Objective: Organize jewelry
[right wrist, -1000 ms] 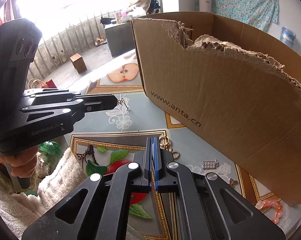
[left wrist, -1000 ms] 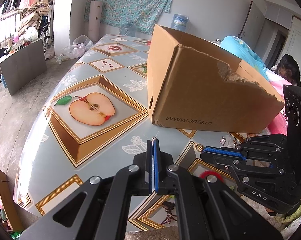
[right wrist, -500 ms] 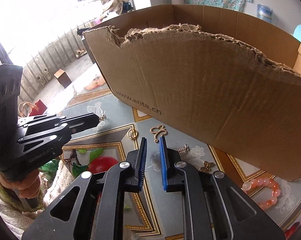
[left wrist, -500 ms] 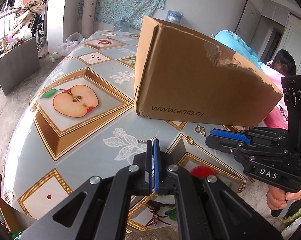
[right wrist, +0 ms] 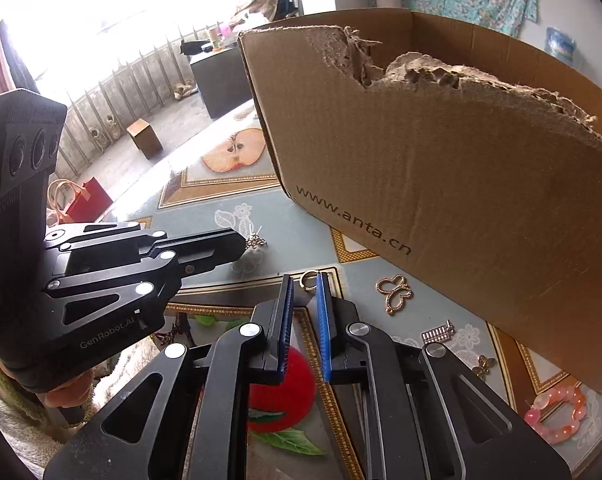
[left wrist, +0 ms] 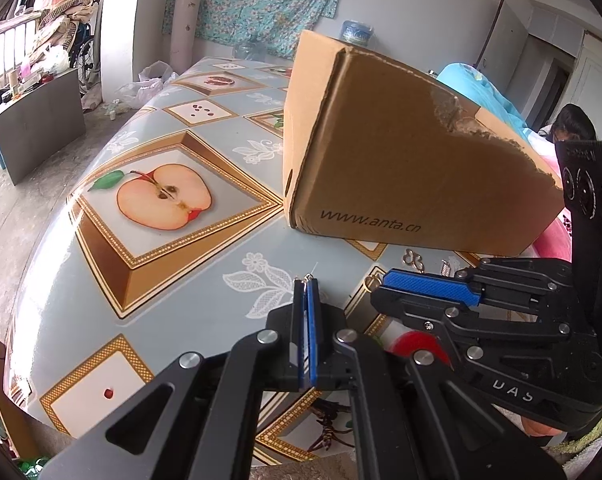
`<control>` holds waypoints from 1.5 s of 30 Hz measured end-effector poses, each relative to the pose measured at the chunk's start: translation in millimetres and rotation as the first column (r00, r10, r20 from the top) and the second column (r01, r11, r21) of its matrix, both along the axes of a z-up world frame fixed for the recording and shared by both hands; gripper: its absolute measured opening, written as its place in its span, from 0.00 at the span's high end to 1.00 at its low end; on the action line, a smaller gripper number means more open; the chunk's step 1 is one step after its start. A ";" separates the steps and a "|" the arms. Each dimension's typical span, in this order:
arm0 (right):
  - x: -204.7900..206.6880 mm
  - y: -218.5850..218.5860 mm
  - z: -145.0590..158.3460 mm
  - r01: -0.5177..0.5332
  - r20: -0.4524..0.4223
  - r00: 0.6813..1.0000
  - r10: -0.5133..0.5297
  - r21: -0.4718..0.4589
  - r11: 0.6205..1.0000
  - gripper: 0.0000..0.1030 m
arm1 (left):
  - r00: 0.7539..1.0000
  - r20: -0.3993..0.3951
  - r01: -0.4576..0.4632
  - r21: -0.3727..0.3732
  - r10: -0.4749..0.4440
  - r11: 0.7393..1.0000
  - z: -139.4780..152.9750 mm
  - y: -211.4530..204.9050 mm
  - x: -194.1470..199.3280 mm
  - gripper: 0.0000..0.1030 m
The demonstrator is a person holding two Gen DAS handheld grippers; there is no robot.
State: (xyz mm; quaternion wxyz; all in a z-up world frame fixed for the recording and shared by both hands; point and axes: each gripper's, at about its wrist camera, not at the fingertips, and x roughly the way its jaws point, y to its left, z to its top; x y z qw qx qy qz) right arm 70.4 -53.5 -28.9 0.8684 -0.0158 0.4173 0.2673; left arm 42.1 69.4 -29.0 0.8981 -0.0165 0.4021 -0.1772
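The left gripper [left wrist: 305, 282] is being held pinched closed; the right gripper [right wrist: 304, 280] is being held apart, both near the box [right wrist: 441, 184].

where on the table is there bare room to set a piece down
Free: the tablecloth left of the cardboard box, around the printed apple. Crowded: the strip before the box front, with gold ring, butterfly pendant and pink bead bracelet.
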 end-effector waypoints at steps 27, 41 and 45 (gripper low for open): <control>16.8 21.3 -2.9 -0.243 0.087 0.963 0.254 -0.125 0.962 0.91 | 1.000 0.009 -0.014 0.010 0.014 1.000 2.9 6.8 3.8 0.99; -25.2 -35.5 51.1 -0.115 0.188 0.977 0.102 0.060 0.992 0.91 | 0.994 0.106 0.019 -0.024 -0.017 1.000 51.2 -1.9 -22.1 0.99; -28.5 -61.5 87.4 -0.020 0.241 0.971 -0.009 0.118 0.993 0.91 | 0.982 0.178 0.075 -0.085 -0.059 0.994 91.7 -5.3 -31.6 0.99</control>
